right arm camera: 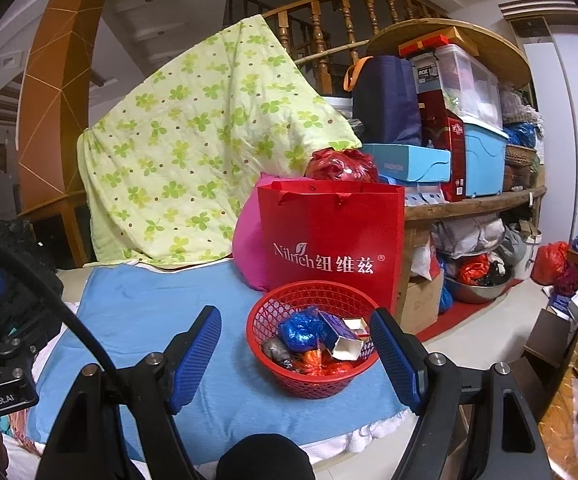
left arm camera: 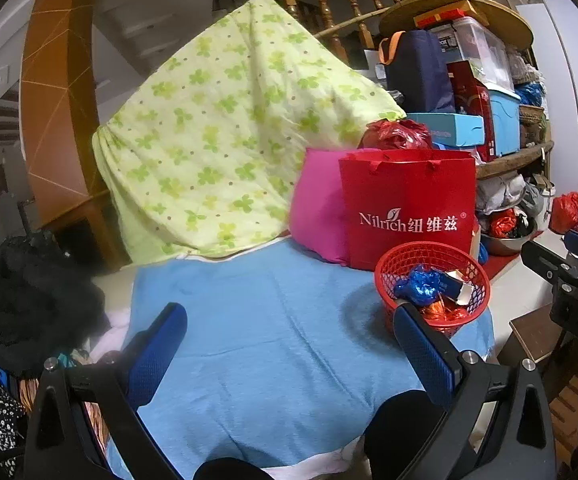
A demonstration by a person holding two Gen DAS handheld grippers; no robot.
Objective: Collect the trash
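1. I'm in a cluttered room with a wooden stair rail behind, stacked boxes on round shelves to the right, and a bed in front of me under a blue towel [left arm camera: 273, 320], a green clover quilt [left arm camera: 217, 128] propped at its far side
2. The trash sits in a red basket [right arm camera: 311, 380] on the towel's right part, just in front of a red paper bag [right arm camera: 329, 240]; I see a blue foil wad [right arm camera: 299, 330], an open purple carton [right arm camera: 339, 338] and orange wrappers [right arm camera: 321, 362] in it
3. My right hand-held gripper [right arm camera: 295, 356] has its jaws wide apart and holds nothing; the basket lies straight ahead, between the two fingers and slightly right of centre
4. My left hand-held gripper [left arm camera: 289, 354] is also spread wide and empty; the basket is off to its right, behind the right finger
5. My right hand is the nearer, I judge
6. The carton's long axis tilts, open mouth toward me and down-right; the basket is round, with no long axis
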